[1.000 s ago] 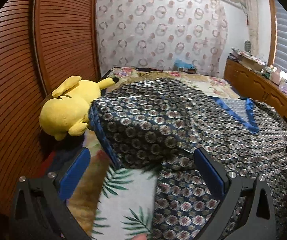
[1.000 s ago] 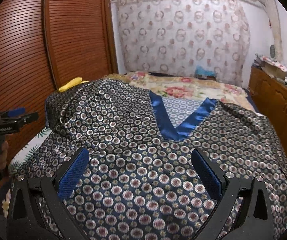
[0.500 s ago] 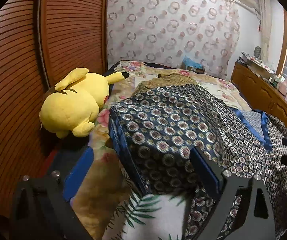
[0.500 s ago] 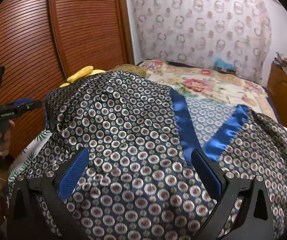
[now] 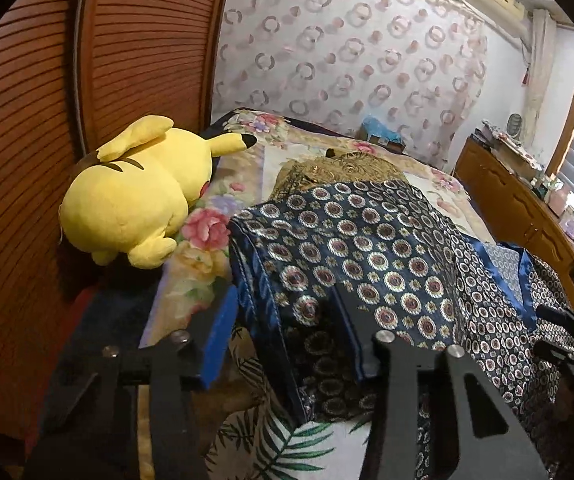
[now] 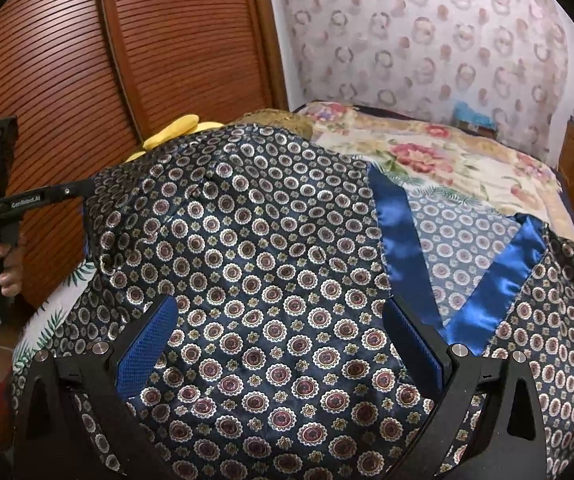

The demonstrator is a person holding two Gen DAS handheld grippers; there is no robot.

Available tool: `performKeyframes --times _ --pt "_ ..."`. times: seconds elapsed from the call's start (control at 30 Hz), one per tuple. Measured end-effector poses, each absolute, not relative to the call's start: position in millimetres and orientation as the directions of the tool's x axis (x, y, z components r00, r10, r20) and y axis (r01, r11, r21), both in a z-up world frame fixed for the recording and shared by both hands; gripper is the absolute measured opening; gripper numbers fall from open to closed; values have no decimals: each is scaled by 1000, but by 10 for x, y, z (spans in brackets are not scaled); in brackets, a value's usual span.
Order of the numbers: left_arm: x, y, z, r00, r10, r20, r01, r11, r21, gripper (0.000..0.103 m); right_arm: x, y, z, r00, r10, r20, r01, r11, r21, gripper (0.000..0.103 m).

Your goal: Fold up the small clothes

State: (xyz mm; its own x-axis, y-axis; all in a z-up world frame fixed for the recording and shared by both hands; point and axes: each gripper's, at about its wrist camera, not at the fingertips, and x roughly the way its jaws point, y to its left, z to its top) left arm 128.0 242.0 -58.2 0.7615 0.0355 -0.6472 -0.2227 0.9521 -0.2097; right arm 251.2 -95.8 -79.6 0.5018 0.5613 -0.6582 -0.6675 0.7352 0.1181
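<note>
Because sleeve edge of navy satin medallion-print top [image 6: 271,264] sits between left gripper [image 5: 287,340] fingers, narrowed but seemingly not clenched, grip looks imminent; top lies spread on floral-sheeted bed [image 6: 467,160]. Right gripper [image 6: 279,344] fingers released, hovering above it.

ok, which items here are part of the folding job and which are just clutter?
In play:
patterned satin top
left hand-held gripper, jaws around its sleeve edge
right hand-held gripper, open over it

Clutter:
Pikachu plush
floral bedspread
wooden dresser
</note>
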Motion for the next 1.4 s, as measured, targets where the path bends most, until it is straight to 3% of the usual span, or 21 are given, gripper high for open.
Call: performKeyframes --times 0.07,0.17,0.37,0.67,0.9,1.0,1.17,1.4 --pt "1280 2432 -563 766 39 -642 -223 952 -208 25 2524 -968 -815 500 560 -661 -665 737 122 103" --pt "1254 2373 -474 785 49 -617 -208 960 -188 11 2530 -996 -805 502 561 -658 -661 740 126 103" --pt "1307 2316 -415 776 47 -629 -184 971 -155 0 2542 -1057 -791 512 559 -652 -652 748 128 103" --pt "1452 1771 132 840 -89 -536 7 988 -152 0 2545 -1221 -724 546 549 -632 -626 769 128 103" --pt "1780 1222 296 816 -204 -541 160 979 -129 0 2566 -1438 -655 583 528 -617 -586 800 131 103" --pt "1874 1073 313 811 -192 -552 160 981 -105 3 2584 -1520 -650 592 519 -617 -569 811 136 103" --pt "1928 1094 334 815 -185 -549 151 983 -107 20 2617 -1641 -678 599 507 -620 -551 823 141 103" --pt "1880 1182 271 811 -160 -562 127 987 -98 32 2671 -1715 -696 601 503 -621 -540 829 148 103"
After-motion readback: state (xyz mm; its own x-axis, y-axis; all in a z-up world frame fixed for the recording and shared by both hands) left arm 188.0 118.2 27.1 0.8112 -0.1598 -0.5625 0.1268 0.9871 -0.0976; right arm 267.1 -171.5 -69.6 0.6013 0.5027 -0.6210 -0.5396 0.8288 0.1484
